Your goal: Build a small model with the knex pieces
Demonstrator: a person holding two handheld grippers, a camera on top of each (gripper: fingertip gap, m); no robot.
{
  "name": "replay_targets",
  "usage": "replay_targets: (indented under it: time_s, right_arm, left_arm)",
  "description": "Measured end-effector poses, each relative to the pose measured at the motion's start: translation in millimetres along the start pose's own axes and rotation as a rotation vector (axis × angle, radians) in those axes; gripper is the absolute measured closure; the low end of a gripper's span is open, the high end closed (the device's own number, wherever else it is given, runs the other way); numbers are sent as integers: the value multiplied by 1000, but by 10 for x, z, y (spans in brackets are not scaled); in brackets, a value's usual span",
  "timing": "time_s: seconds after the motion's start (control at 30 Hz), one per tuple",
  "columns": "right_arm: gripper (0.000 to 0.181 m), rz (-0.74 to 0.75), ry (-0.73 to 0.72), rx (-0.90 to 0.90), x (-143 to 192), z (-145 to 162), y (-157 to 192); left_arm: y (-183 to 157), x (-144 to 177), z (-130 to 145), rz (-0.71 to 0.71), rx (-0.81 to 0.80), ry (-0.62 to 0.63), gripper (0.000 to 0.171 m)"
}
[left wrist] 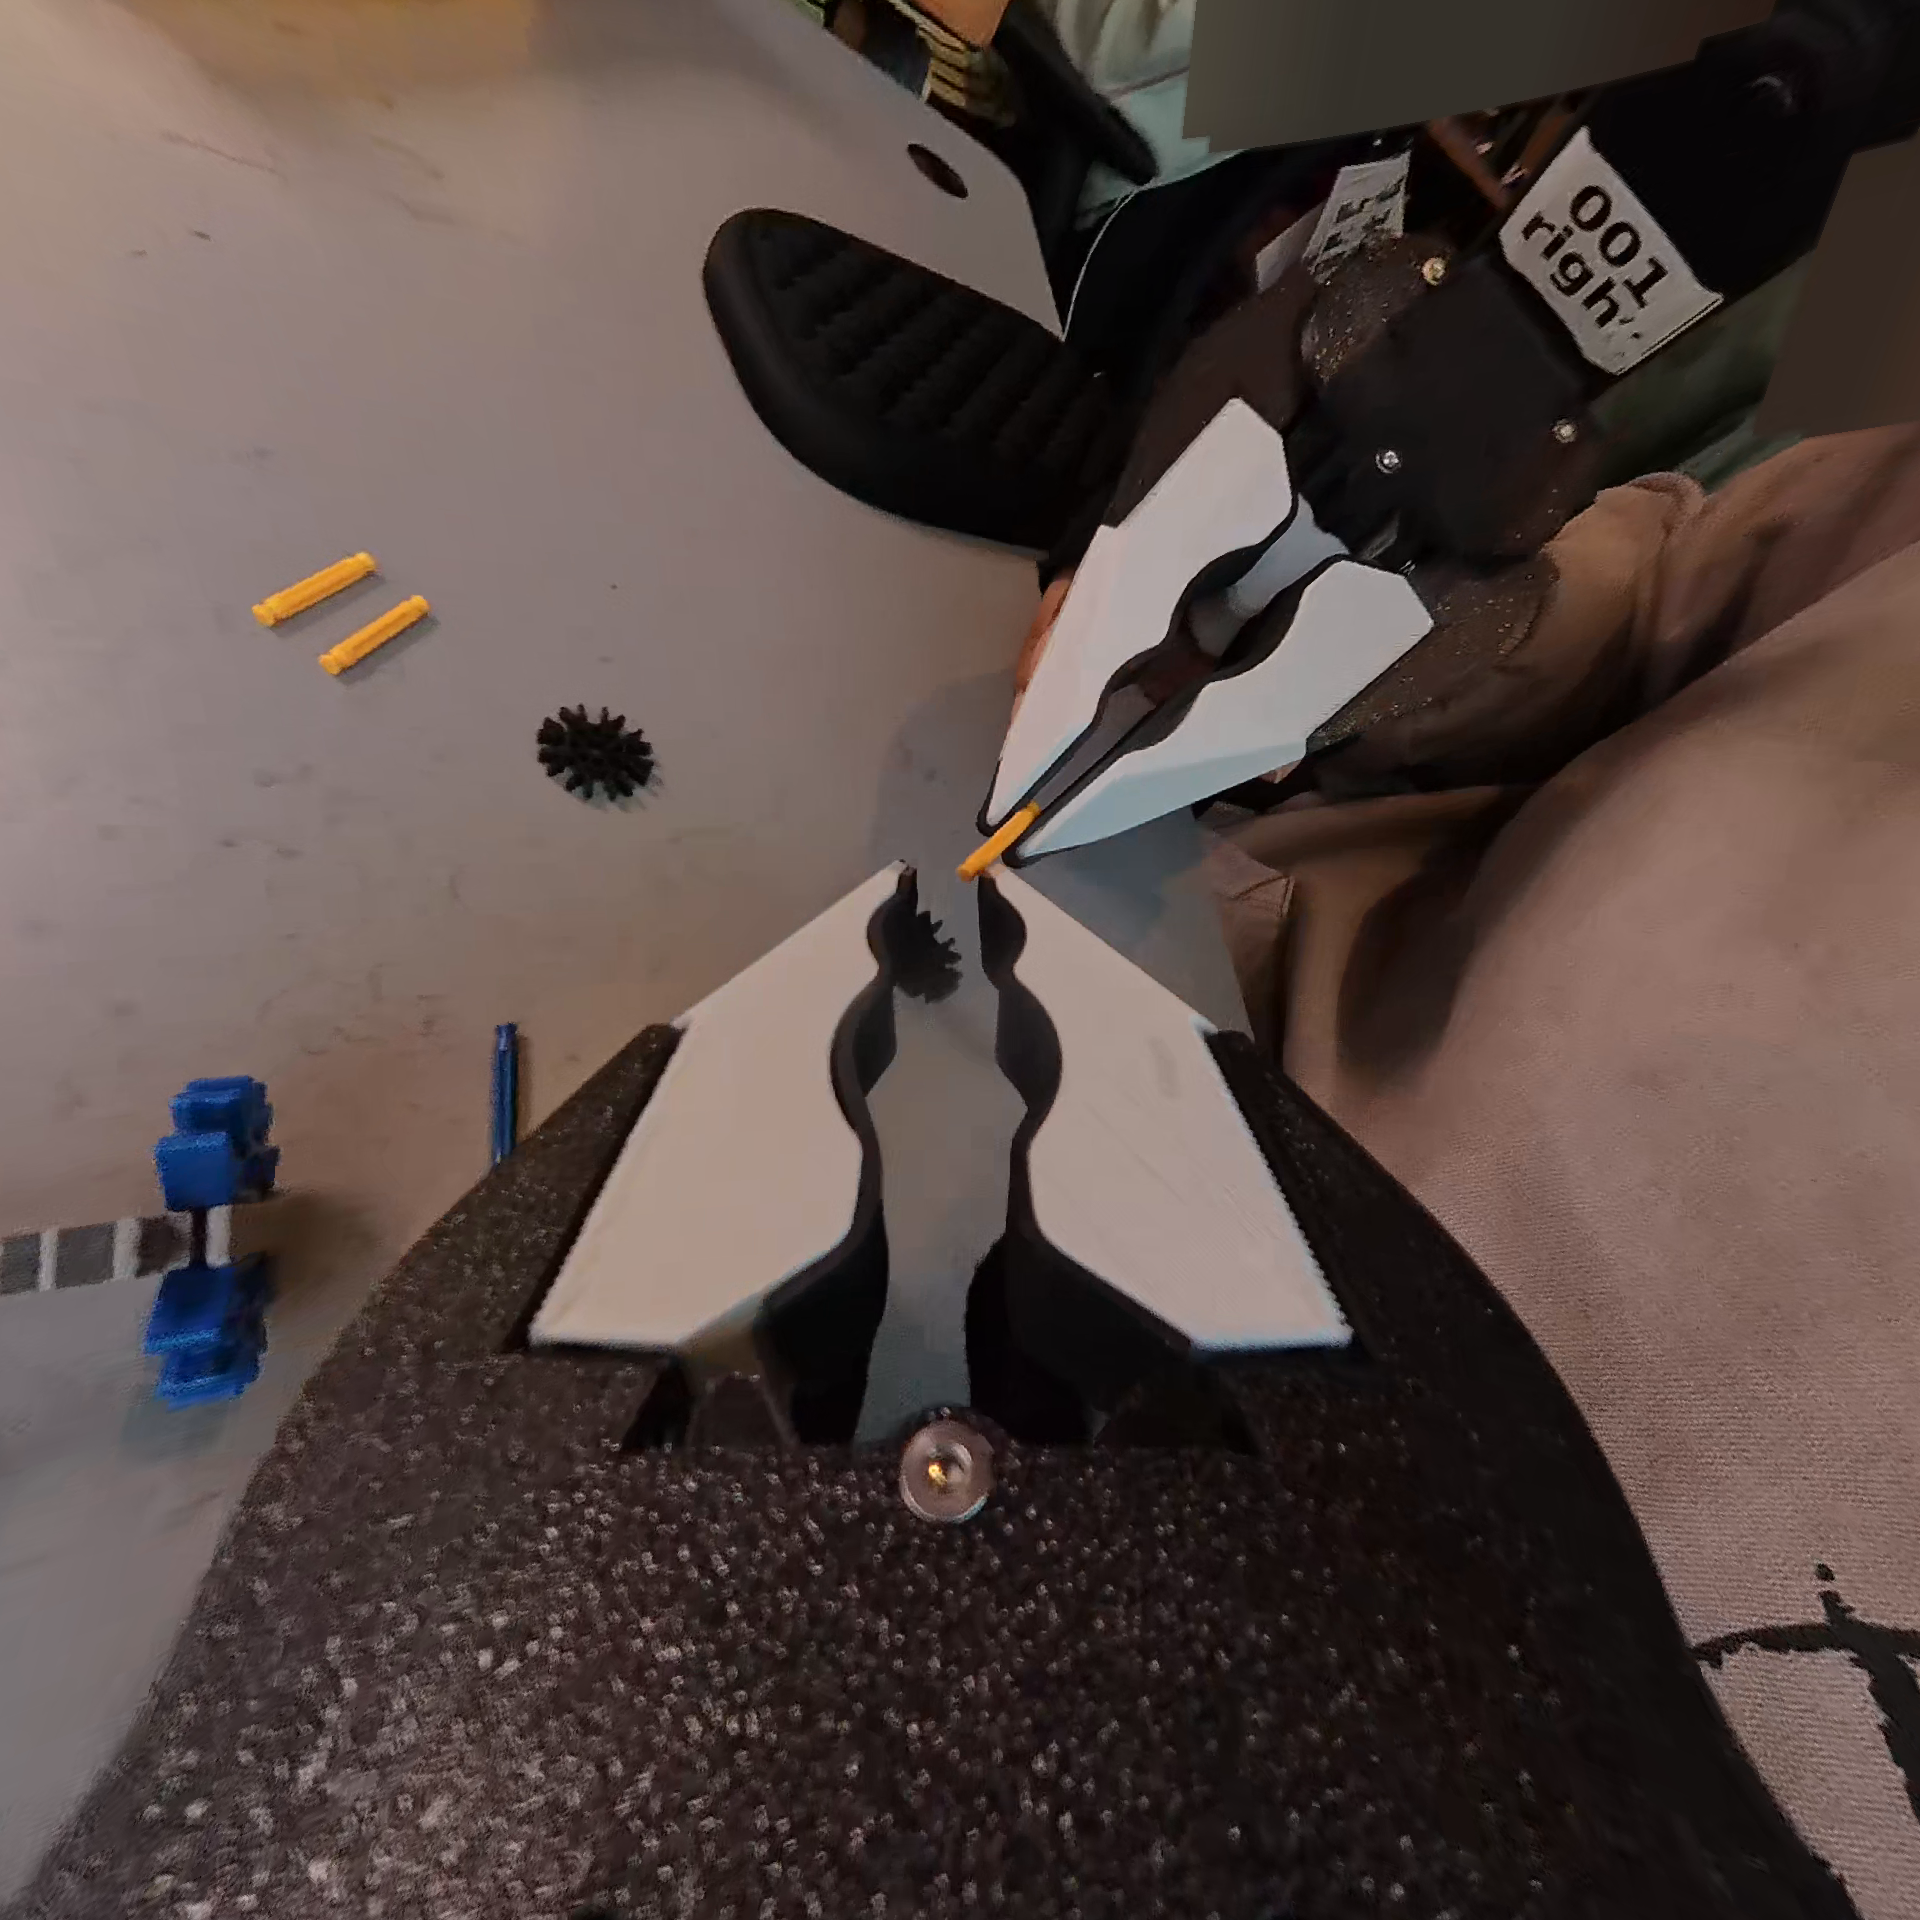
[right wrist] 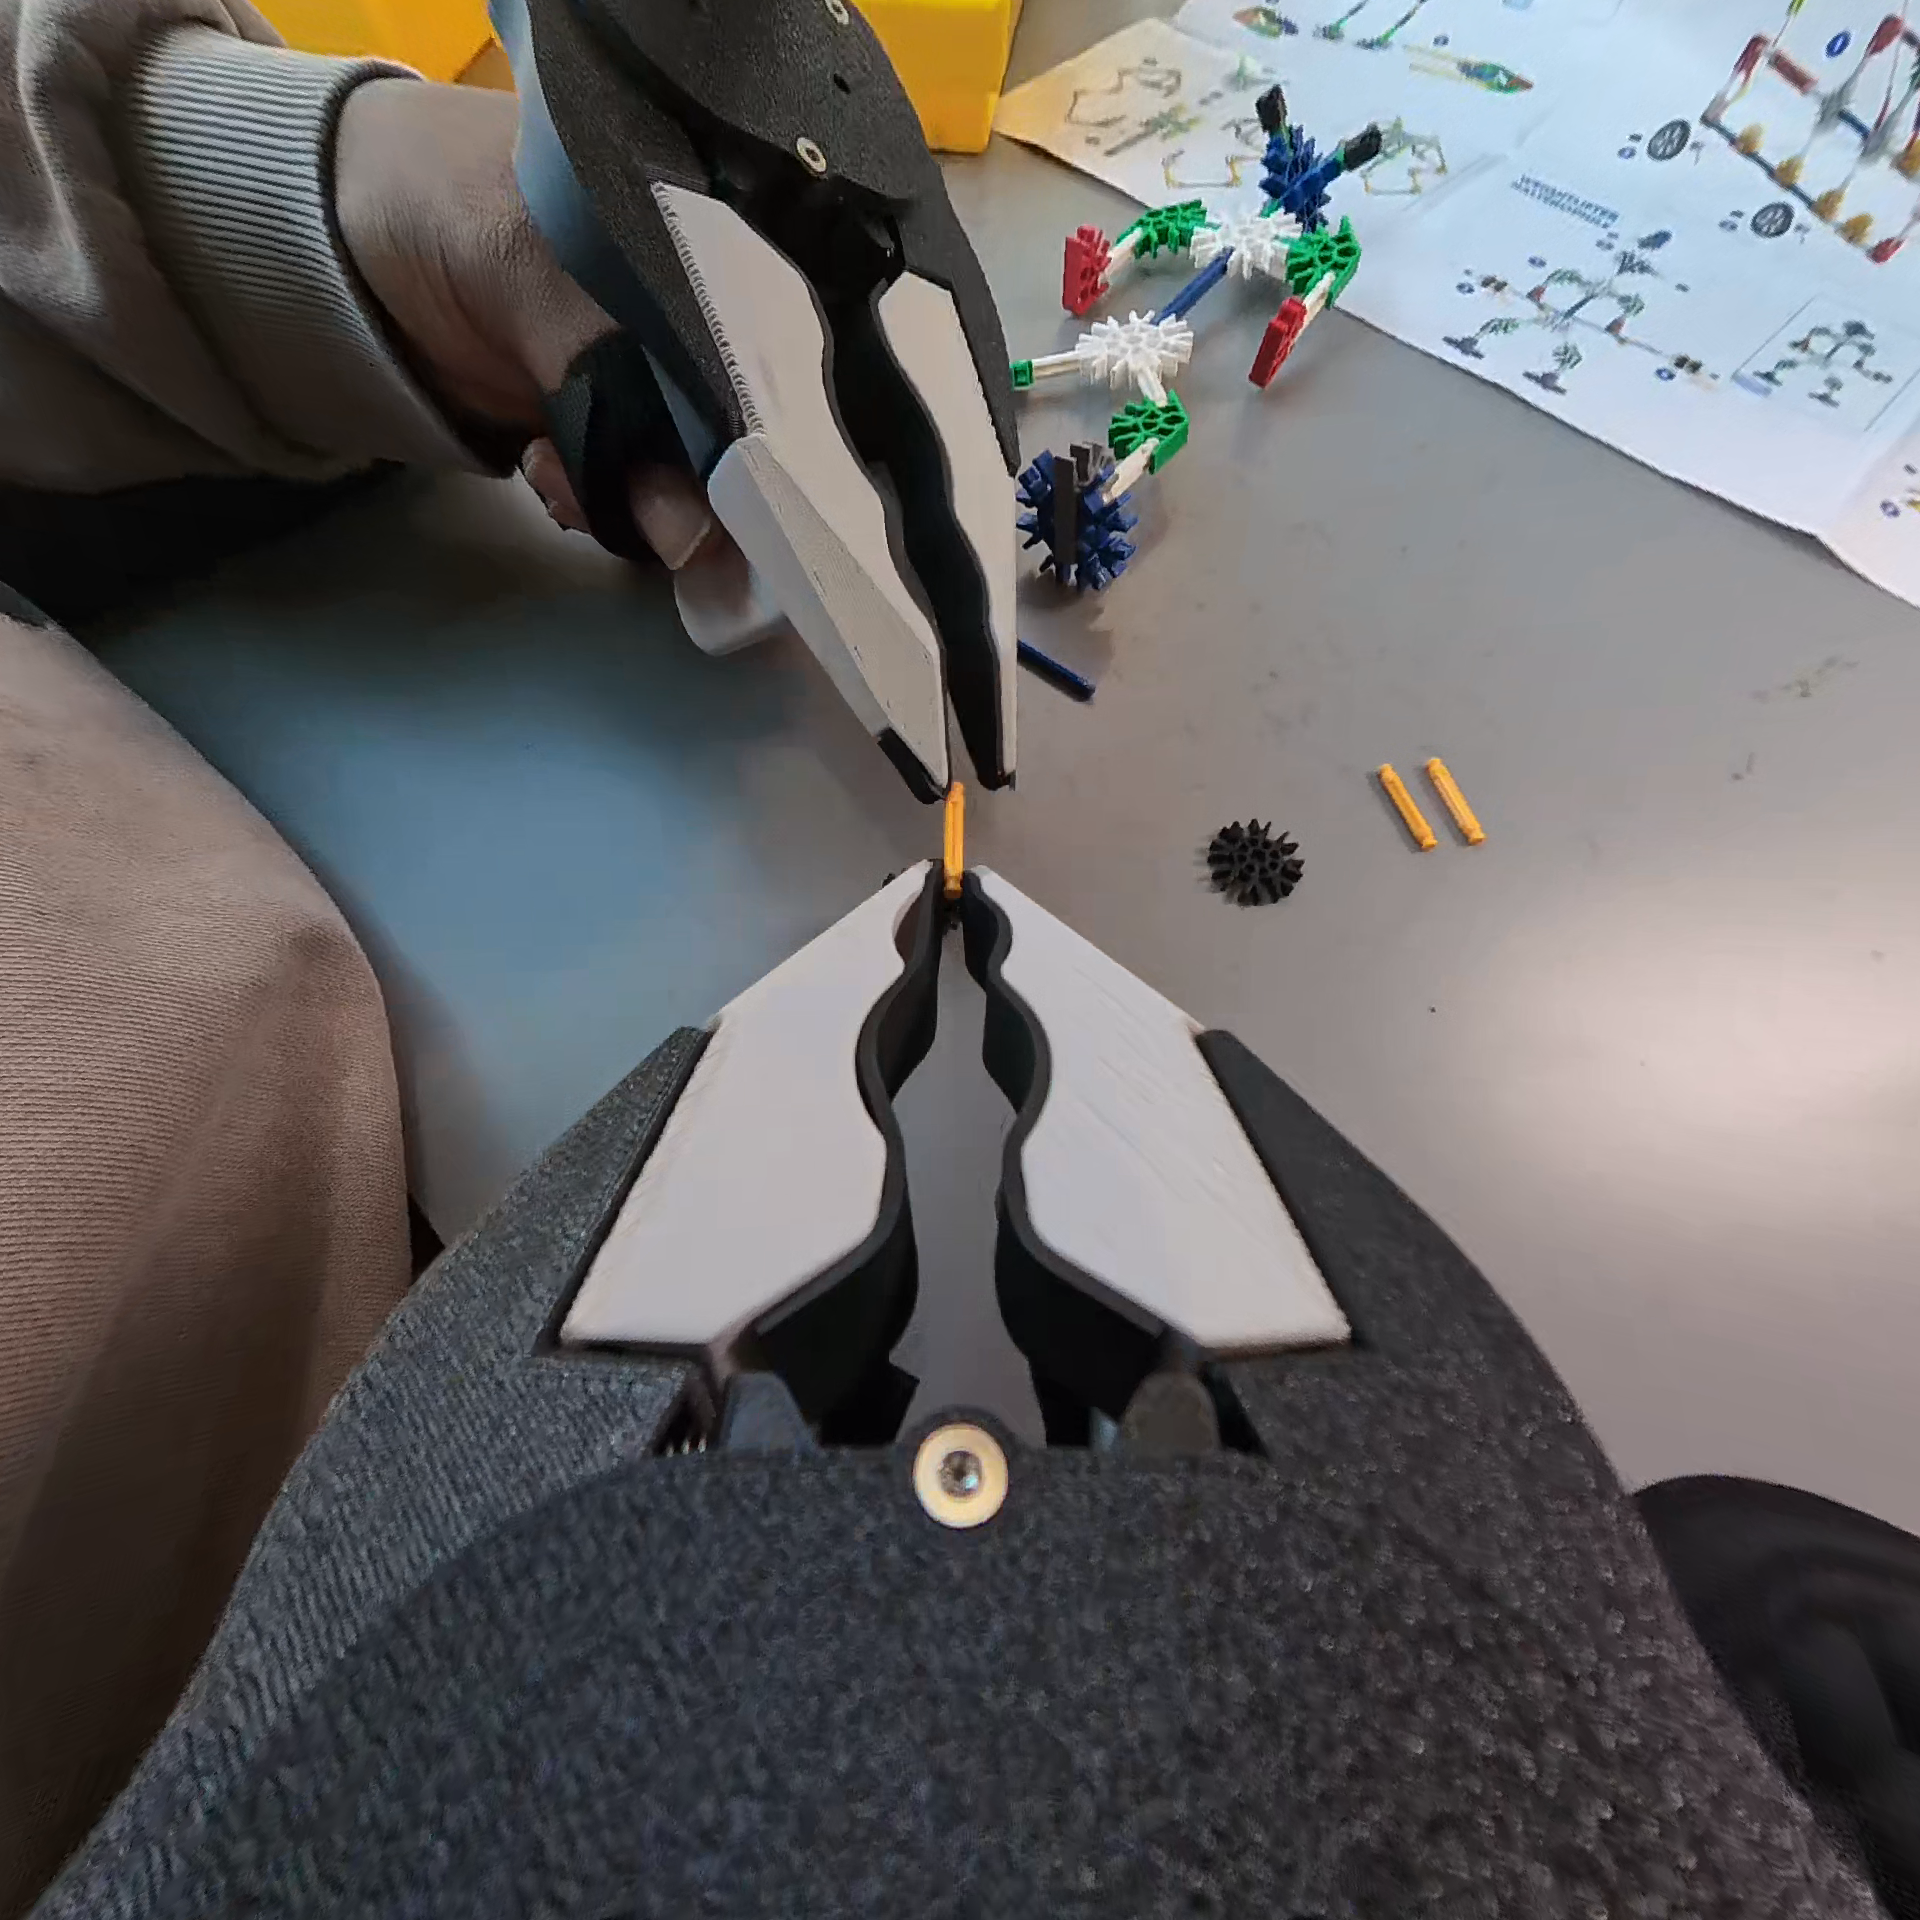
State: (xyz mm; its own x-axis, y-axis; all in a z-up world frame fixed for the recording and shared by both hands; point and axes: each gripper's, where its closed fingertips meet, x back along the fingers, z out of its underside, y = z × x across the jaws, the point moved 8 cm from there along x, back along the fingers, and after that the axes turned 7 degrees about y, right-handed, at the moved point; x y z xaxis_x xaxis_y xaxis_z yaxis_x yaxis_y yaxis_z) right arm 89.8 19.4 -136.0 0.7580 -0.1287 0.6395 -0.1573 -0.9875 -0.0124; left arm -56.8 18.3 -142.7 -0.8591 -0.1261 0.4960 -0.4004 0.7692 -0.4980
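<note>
- A grey table [right wrist: 1558, 1039] lies under me, scuffed in places, with a printed instruction sheet [right wrist: 1621, 270] spread at its far right edge and a yellow box [right wrist: 935, 73] behind.
- My right gripper [right wrist: 951, 878] is pinched closed on a short yellow rod [right wrist: 953, 836], gripping its near end so the rest sticks out past my fingertips.
- My left gripper [left wrist: 943, 873] has its tips a little apart, with a black toothed connector [left wrist: 928, 956] sitting in the gap against the left finger (whether it is truly clamped there I cannot tell).
- The rod's free end points straight at the left gripper's tips and lies just beside them; from the left wrist view it nearly touches the right-hand fingertip [left wrist: 987, 888].
- Two more yellow rods [right wrist: 1432, 802] lie side by side on the table off to the right, apart from both grippers.
- A second black spiked connector [right wrist: 1255, 862] rests flat on the table between those rods and my tips.
- Farther back stands a built model [right wrist: 1195, 312] of white, green, red and blue pieces, and a loose dark blue rod [right wrist: 1055, 670] lies near it.
- A person's hand [right wrist: 468, 291] in a grey-brown sleeve holds the left gripper's handle.
</note>
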Motion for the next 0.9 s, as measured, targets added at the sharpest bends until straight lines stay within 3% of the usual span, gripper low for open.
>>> replay_targets:
  time_s: [0.53,0.9]
  right_arm:
    - [180,-3,28,-298,-87,131,123]
    - [180,2,58,-319,-93,140,125]
  left_arm:
    - [51,-59,59,-77,39,51,159]
    - [50,-79,67,-65,60,54,159]
